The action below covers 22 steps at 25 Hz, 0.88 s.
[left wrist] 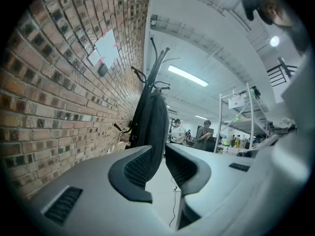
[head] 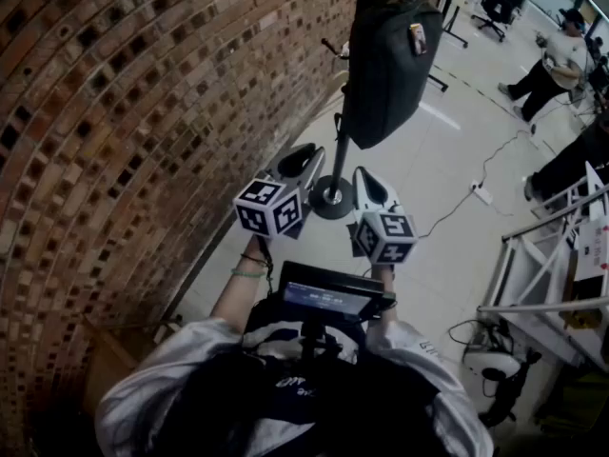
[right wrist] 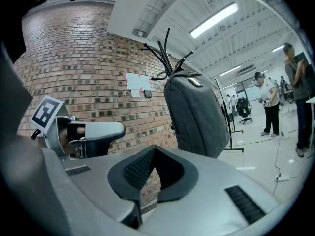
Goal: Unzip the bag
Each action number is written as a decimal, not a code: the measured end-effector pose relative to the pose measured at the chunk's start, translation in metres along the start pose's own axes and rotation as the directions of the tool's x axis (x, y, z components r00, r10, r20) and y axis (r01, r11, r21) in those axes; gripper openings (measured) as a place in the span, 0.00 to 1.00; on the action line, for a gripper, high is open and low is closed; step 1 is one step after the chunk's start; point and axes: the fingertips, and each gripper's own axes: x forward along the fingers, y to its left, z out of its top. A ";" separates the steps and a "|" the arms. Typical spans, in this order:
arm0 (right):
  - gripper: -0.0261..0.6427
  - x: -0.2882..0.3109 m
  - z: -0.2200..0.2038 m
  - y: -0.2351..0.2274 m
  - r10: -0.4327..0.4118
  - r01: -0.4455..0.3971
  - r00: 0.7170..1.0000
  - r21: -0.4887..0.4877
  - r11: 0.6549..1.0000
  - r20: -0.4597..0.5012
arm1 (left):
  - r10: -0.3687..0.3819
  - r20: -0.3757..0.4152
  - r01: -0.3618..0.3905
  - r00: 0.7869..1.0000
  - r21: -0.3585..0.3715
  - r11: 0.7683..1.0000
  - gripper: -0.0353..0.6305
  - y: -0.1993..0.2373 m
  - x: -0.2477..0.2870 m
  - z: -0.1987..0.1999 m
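Bag zipper too small; coat stand top off-frame.

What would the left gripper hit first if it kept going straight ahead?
Likely the dark bag on the coat rack: it shows in the gap between the open jaws of the left gripper, nothing visible in front. Distance is hard to judge.

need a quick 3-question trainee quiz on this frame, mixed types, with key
1. True or false: the bag hangs on a coat stand next to the brick wall.
2. Pick one. The jaws of the left gripper are: A) clamped on the zipper pull; B) apart, gripping nothing; C) pressed together.
3. Fill in: the jaws of the right gripper are ___, with nothing between them.

Key: 1 true; 2 B; 3 together.
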 end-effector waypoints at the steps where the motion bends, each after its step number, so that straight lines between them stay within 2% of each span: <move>1: 0.03 -0.001 -0.002 -0.003 0.000 0.000 1.000 0.003 1.000 -0.003 | -0.006 0.004 0.006 1.000 0.005 1.000 0.18 -0.001 0.003 0.003; 6: 0.03 0.000 -0.007 -0.021 -0.011 0.012 1.000 0.024 1.000 -0.007 | -0.078 0.025 0.078 0.997 -0.005 0.997 0.25 -0.010 0.025 0.022; 11: 0.03 0.001 -0.008 -0.037 -0.034 0.034 0.999 0.042 0.999 -0.010 | -0.147 0.069 0.153 0.987 -0.101 0.983 0.25 -0.012 0.049 0.045; 13: 0.03 0.002 -0.007 -0.043 -0.047 0.047 0.999 0.050 0.998 -0.007 | -0.165 0.087 0.174 0.982 -0.111 0.978 0.25 -0.011 0.059 0.059; 22: 0.03 0.025 0.003 -0.066 -0.110 0.110 0.994 0.060 0.992 0.008 | -0.183 0.124 0.172 0.975 0.089 0.981 0.25 0.013 0.102 0.116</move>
